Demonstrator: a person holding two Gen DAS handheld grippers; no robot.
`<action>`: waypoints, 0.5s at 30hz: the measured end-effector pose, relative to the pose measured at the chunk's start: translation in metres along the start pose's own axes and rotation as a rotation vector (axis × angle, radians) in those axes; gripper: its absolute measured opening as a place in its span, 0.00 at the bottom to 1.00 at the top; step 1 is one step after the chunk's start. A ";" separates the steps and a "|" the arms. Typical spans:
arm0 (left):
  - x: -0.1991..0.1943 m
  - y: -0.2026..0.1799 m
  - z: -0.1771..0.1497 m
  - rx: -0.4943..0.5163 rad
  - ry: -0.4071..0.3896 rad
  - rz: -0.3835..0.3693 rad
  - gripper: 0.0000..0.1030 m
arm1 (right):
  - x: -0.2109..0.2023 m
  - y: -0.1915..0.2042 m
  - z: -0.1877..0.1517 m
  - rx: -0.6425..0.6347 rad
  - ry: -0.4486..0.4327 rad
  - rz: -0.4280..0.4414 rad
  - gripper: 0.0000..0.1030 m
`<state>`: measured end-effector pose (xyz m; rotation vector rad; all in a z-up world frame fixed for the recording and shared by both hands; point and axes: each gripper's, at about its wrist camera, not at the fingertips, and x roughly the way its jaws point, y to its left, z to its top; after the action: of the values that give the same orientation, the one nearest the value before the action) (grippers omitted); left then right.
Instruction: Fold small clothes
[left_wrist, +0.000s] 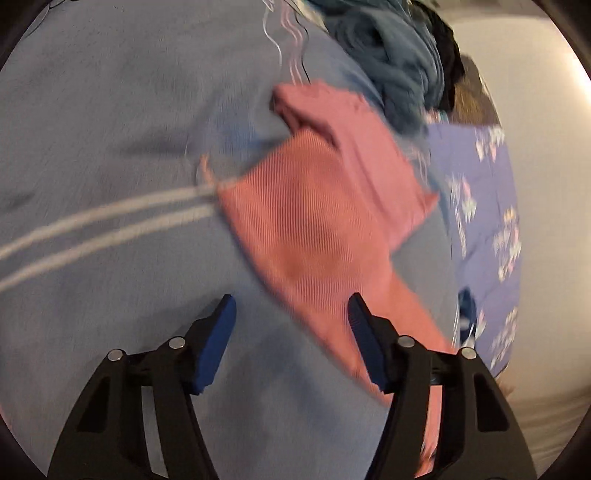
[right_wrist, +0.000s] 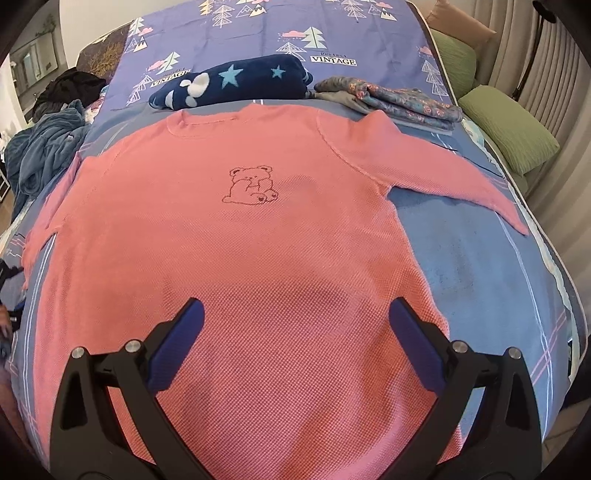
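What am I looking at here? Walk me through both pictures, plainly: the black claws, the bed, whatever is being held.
No machine: a person holds a two-finger clamp in each hand, each with a camera looking along its fingers. The right gripper hangs open above a pink sweater spread flat on a bed, bear drawing up. The blurry picture is the left gripper, open over the sweater's sleeve. Neither holds anything. Behind lie a navy star blanket and folded floral clothes.
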<state>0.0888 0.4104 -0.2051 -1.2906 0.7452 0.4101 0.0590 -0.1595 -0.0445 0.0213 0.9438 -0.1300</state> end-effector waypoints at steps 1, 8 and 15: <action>0.004 0.001 0.004 -0.017 -0.015 -0.008 0.61 | 0.000 0.000 0.000 0.000 0.000 -0.002 0.98; 0.028 0.003 0.030 -0.062 -0.058 -0.033 0.02 | -0.001 -0.009 -0.001 0.023 0.001 0.002 0.98; -0.039 -0.098 -0.006 0.241 -0.148 -0.188 0.01 | -0.002 -0.017 0.005 0.018 -0.016 -0.023 0.98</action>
<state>0.1242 0.3851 -0.1083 -1.0795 0.5257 0.2515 0.0593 -0.1770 -0.0393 0.0259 0.9272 -0.1595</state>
